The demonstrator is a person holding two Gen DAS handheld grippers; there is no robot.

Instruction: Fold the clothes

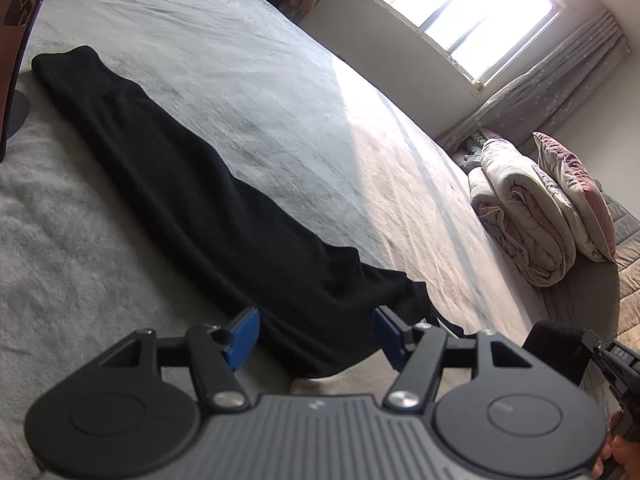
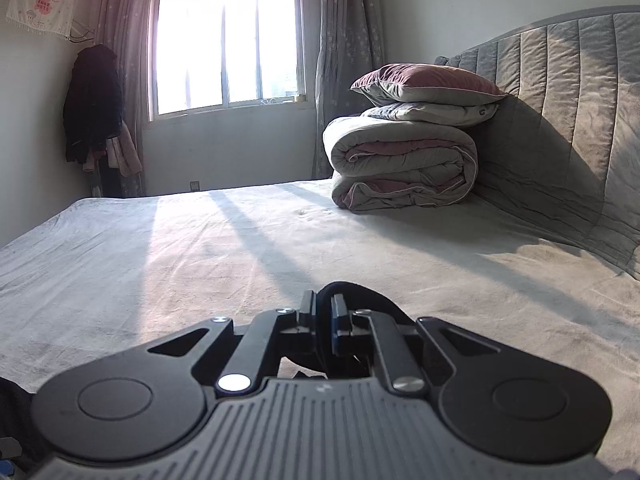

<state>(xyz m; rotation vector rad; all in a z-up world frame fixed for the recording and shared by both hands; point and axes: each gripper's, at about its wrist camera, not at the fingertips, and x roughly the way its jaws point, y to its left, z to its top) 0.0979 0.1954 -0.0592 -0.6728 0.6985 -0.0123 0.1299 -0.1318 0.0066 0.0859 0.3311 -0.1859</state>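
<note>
A long black garment (image 1: 192, 184) lies stretched along the grey bed sheet (image 1: 248, 80), from the far left down to my left gripper (image 1: 316, 334). That gripper is open, its blue pads (image 1: 242, 336) standing on either side of the garment's near end without pressing on it. My right gripper (image 2: 323, 308) is shut on a fold of the black garment (image 2: 360, 294), which loops out past its fingertips. In the left wrist view the right gripper (image 1: 612, 356) shows at the lower right edge with black cloth (image 1: 556, 340) bunched at its tip, and a hand holding it.
A rolled duvet (image 2: 400, 164) with two pillows (image 2: 424, 84) on top sits against the padded headboard (image 2: 560, 120). A bright window (image 2: 228, 44) and curtains stand beyond the bed. Dark clothes (image 2: 92, 104) hang at the far left wall.
</note>
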